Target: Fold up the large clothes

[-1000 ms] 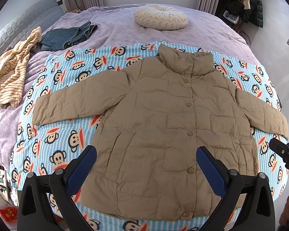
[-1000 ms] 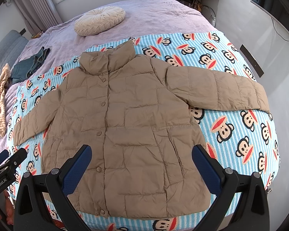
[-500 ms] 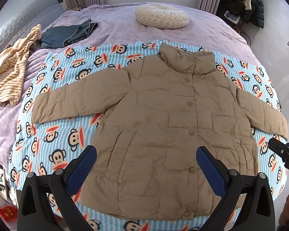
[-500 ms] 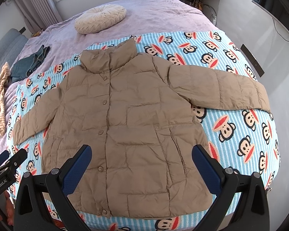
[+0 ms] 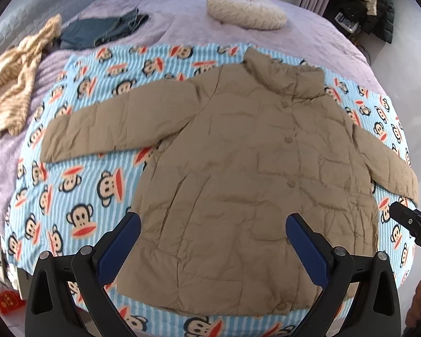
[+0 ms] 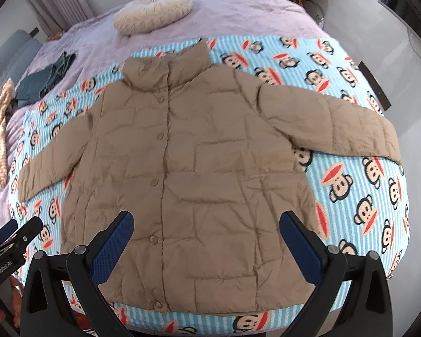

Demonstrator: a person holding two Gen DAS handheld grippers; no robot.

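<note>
A tan padded jacket (image 5: 247, 174) lies flat and buttoned, front up, on a blue monkey-print blanket (image 5: 78, 185), with both sleeves spread out to the sides. It also shows in the right wrist view (image 6: 199, 168). My left gripper (image 5: 213, 241) is open and empty, held above the jacket's hem on its left half. My right gripper (image 6: 206, 241) is open and empty above the hem on its right half. The right gripper's body shows at the right edge of the left wrist view (image 5: 412, 224).
The blanket lies on a purple bed (image 5: 171, 14). A cream round cushion (image 5: 247, 11) sits at the far side. Folded jeans (image 5: 98, 31) and a striped garment (image 5: 14, 78) lie at the far left. Dark coats (image 5: 373, 2) hang at the far right.
Both grippers have moved slightly left and closer to the bed; the jacket sits further right in the left wrist view. Nothing was grasped and the jacket has not moved.
</note>
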